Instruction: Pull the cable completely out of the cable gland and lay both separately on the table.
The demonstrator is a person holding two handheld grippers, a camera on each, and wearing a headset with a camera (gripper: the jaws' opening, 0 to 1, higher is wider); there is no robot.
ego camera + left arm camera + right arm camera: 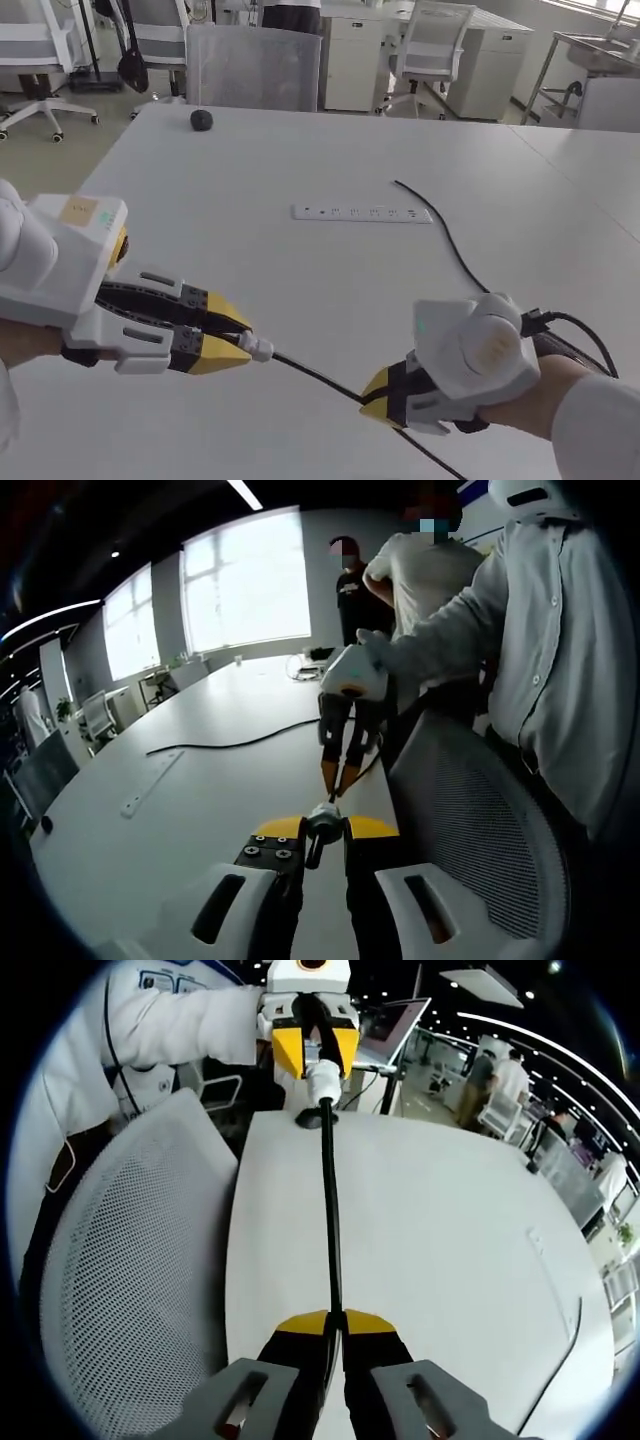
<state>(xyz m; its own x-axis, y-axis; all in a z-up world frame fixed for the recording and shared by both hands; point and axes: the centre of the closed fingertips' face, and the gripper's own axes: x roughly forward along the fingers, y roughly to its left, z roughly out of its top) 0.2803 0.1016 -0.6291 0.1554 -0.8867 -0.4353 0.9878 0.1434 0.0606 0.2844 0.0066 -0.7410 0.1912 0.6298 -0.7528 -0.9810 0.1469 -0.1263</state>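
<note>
My left gripper is shut on a white cable gland at the lower left of the head view. From the gland a black cable runs right to my right gripper, which is shut on it. In the left gripper view the gland sits between the yellow fingertips, with the right gripper just beyond it. Along the right gripper view the cable stretches straight from its own jaws to the gland held by the left gripper. The cable still passes through the gland.
A white power strip lies mid-table with its black cord trailing right. At the far edge of the white table sits a small dark object. Chairs and cabinets stand behind. A mesh chair back is close by; people stand nearby.
</note>
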